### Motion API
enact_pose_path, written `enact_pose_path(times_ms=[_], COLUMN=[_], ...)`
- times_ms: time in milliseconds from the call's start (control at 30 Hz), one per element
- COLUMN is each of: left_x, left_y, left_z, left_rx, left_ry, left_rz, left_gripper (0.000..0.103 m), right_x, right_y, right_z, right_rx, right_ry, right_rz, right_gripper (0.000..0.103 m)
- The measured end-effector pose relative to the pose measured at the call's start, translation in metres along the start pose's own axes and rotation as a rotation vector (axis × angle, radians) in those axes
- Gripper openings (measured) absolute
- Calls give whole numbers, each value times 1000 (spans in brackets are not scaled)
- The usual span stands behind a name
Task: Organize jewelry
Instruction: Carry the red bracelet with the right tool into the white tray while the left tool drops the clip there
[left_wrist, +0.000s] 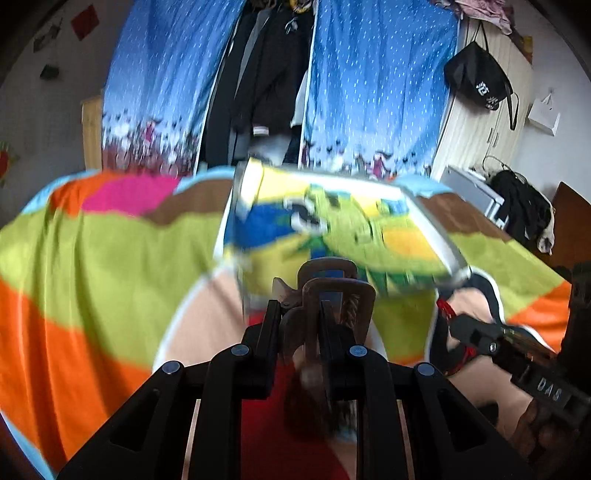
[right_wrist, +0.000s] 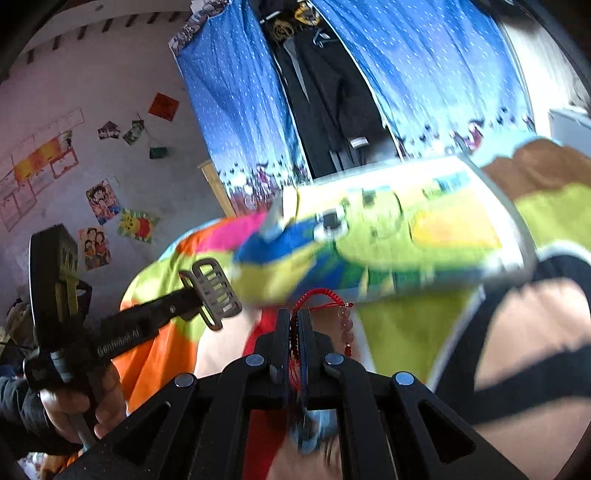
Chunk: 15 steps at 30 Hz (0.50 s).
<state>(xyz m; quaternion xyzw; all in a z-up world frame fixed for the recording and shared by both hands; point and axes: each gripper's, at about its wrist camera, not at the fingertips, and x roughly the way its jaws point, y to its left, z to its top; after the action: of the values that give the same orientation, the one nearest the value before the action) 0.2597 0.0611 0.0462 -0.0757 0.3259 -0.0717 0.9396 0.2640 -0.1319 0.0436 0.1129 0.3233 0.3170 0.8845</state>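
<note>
Through the left wrist camera I saw my left gripper clamped on a brown claw hair clip, which stood up between the fingers near the centre of the frame. Beyond it, toward 12 o'clock, a cartoon-printed box lay blurred on the bright patchwork bedspread. At about 4 o'clock the right gripper came in from the edge, with a bit of red cord showing at its tip. Blue dotted curtains hung at the top of the frame, with dark clothes between them.

Through the right wrist camera I saw my right gripper closed on a red braided cord bracelet; its loop arched over the fingertips and a string of pale pink beads hung just beside the right finger, toward 1 o'clock. The left gripper reached in from 9 o'clock, holding the hair clip at its tip, with the person's hand on its grip at 8 o'clock. The box lay past both grippers at 12 to 2 o'clock, smeared by motion. Posters dotted the wall at 10 o'clock.
</note>
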Motion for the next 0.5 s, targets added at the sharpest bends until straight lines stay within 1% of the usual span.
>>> enact_pose_path(times_ms=[100, 200, 300, 333, 500], left_x=[23, 48, 73, 84, 106], left_y=[8, 16, 26, 30, 42], left_z=[18, 25, 28, 28, 28], left_rx=[10, 5, -27, -45, -101], left_ry=[-15, -4, 20, 41, 105], left_rz=[-1, 1, 0, -1, 0], left_gripper=[16, 16, 16, 16, 17], right_x=[23, 47, 60, 66, 85], right_y=[-7, -21, -37, -43, -60], right_z=[24, 36, 40, 40, 34], right_rx=[-17, 5, 46, 64, 99], right_ry=[-20, -16, -4, 5, 62], right_rz=[-9, -16, -28, -35, -65], right_gripper=[5, 5, 5, 5, 7])
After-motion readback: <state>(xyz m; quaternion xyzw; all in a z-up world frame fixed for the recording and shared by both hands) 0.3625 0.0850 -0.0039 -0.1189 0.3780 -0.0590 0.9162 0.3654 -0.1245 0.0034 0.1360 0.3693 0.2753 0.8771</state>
